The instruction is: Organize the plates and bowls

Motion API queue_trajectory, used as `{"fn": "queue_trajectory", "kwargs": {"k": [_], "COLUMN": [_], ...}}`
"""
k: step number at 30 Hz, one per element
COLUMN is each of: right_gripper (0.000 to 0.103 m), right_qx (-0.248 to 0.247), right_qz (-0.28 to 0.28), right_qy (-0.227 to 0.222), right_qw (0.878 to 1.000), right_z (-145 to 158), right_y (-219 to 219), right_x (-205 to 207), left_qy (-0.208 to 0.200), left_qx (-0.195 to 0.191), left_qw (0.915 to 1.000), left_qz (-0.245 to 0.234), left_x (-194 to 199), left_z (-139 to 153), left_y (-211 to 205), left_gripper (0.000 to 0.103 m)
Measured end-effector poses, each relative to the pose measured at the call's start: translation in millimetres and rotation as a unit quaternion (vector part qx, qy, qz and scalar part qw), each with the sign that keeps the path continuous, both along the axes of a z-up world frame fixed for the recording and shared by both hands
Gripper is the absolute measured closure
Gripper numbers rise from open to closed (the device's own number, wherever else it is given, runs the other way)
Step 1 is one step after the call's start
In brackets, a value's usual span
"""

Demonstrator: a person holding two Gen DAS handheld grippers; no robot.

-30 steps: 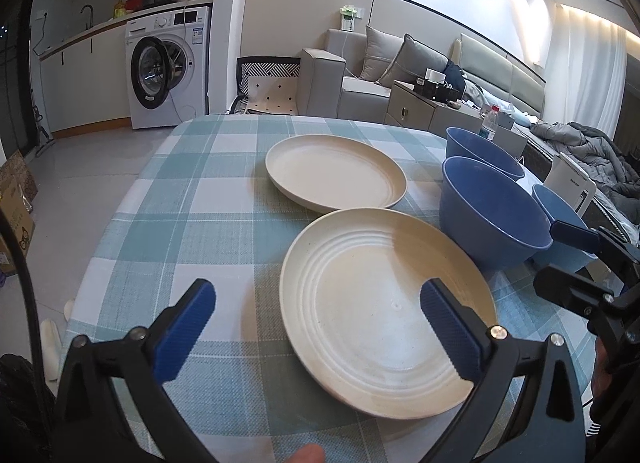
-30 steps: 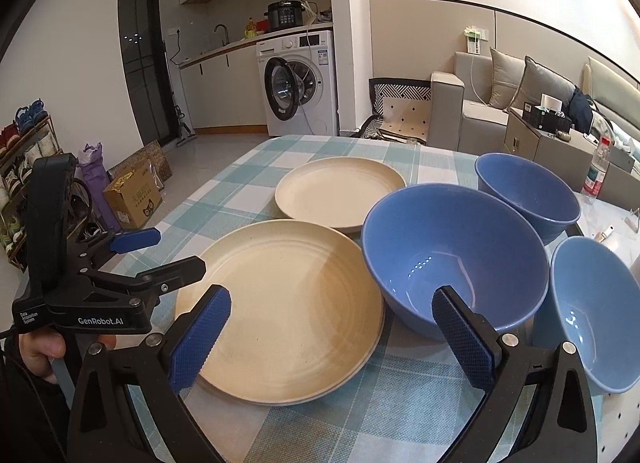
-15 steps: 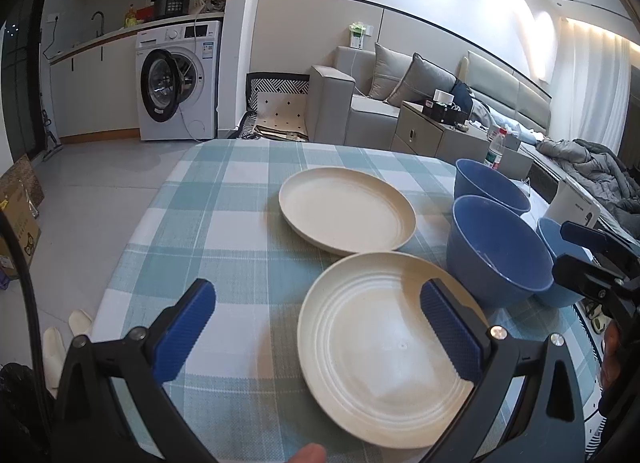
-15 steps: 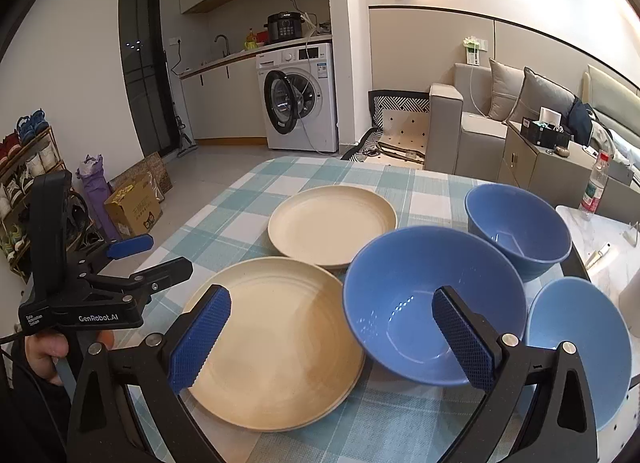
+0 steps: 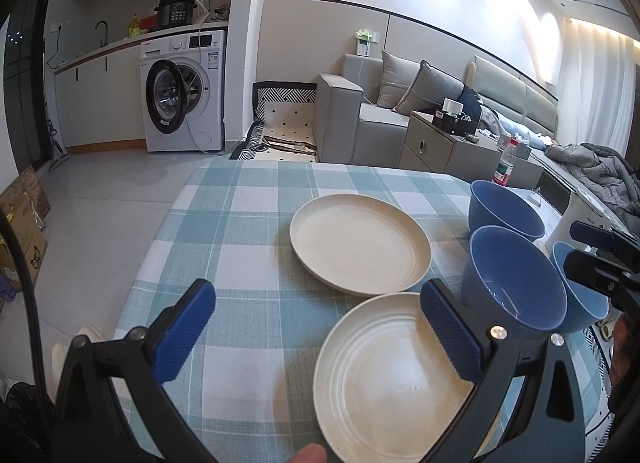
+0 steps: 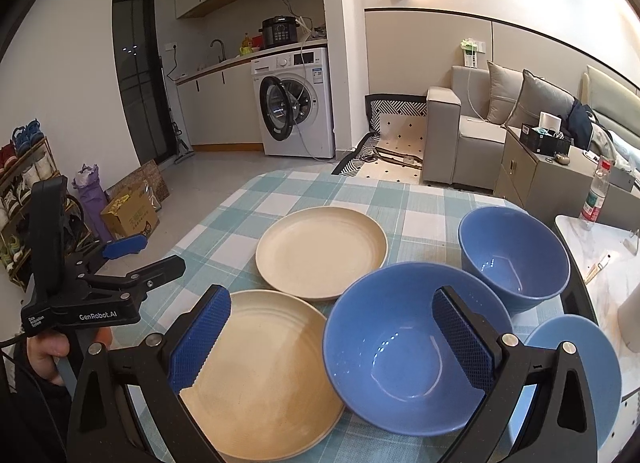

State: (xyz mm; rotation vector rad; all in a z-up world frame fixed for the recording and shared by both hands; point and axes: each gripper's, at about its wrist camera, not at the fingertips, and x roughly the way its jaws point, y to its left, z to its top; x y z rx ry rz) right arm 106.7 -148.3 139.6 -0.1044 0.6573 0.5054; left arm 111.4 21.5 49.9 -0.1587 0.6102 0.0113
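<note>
2 cream plates (image 6: 321, 251), 3 blue bowls (image 6: 404, 351) on checked tablecloth (image 6: 240, 215), right tongs (image 6: 330, 339) wide apart

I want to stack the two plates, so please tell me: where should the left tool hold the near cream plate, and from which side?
Grip the near plate at its raised rim on the left edge, coming in low from the left. It lies flat, so only the rim gives a hold. Its right side is crowded by the blue bowl, and the far plate seems to touch its far edge. The left tool is open.
</note>
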Motion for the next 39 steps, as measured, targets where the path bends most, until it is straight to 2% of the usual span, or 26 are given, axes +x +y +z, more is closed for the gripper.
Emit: {"fn": "queue_trajectory", "kwargs": {"k": [13, 39], "right_gripper": [0.001, 0.0], "right_qx": [-0.007, -0.05], "right_qz": [0.004, -0.027], "right_qy": [0.008, 0.043], "right_qw": [1.0, 0.997], "right_z": [4.6, -19.1], "right_y": [8.8, 6.1], "right_x": [37.7, 106.3], "left_qy": [0.011, 0.054], "left_qx": [-0.001, 0.007], "left_qw": [0.9999, 0.9985], "left_qz": [0.01, -0.002], "left_x": [29.6, 94.0], "left_z": [1.7, -13.7], "left_y": [10.6, 5.0], "left_gripper": [0.0, 0.0]}}
